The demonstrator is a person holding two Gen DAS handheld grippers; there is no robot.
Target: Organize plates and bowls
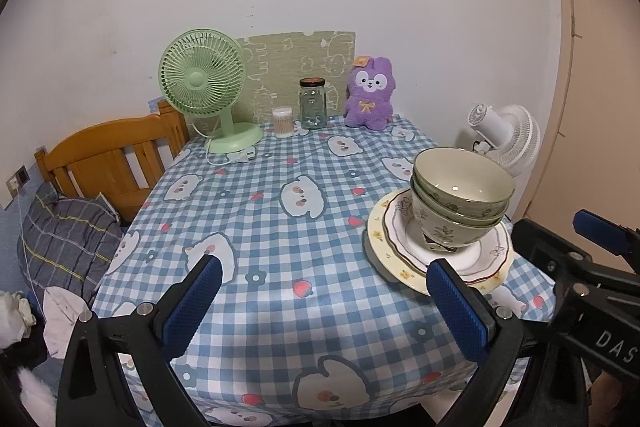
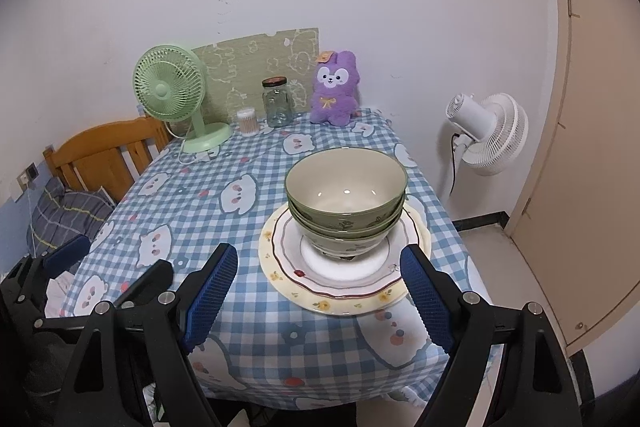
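Left wrist: left gripper (image 1: 322,291) jaws were spread, empty. Bowls (image 1: 460,199), three nested, sat on two plates (image 1: 384,239) at right; a third grey rim underneath was unclear. Right gripper partly cut off at the right edge.

Right wrist: right gripper (image 2: 320,285) jaws were wide, empty; the stack sat center frame, its near rim between the fingertips.

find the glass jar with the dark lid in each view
Left wrist: glass jar at the table's far edge, centre, left of the purple plush.
Right wrist: glass jar far edge, left of centre.
Shared landmark: green fan to its left.
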